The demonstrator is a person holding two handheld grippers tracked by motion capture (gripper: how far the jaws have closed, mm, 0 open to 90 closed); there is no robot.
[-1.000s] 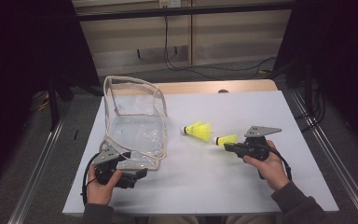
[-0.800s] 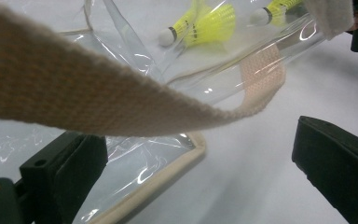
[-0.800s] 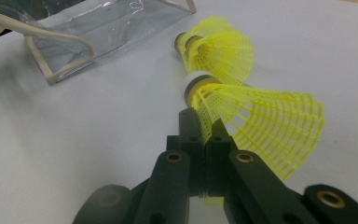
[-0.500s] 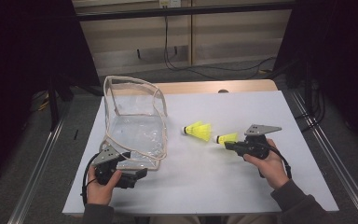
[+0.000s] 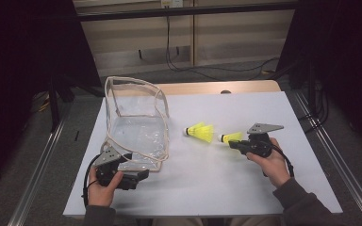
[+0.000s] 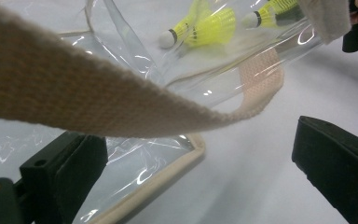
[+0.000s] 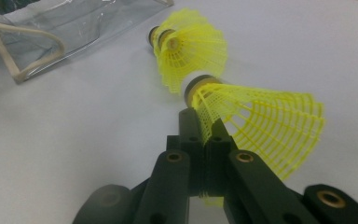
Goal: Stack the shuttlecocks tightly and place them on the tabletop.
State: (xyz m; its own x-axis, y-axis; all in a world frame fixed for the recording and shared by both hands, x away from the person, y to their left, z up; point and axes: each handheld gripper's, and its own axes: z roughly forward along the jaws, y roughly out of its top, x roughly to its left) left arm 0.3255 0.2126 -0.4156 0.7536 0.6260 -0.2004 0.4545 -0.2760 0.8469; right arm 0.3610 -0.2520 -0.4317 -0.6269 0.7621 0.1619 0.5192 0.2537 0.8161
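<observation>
A clear plastic bag [image 5: 136, 127] with beige webbing trim stands at the left of the white table. My left gripper [image 5: 139, 178] sits at the bag's near corner. In the left gripper view its jaws stand wide apart, so the left gripper [image 6: 200, 149] is open, with the bag's trimmed bottom edge [image 6: 168, 172] lying between them untouched and a beige strap [image 6: 98, 102] hanging across the front. My right gripper [image 7: 205, 126] is shut on the skirt of a yellow shuttlecock [image 7: 261, 116], held low over the table [image 5: 231, 138]. A second yellow shuttlecock [image 5: 200, 132] lies just ahead of it [image 7: 186, 46].
The white table top [image 5: 217, 188] has free room in front and to the right. A wooden strip [image 5: 207, 88] runs along its far edge. Metal rails [image 5: 42, 155] flank the table, and cables lie on the floor behind it.
</observation>
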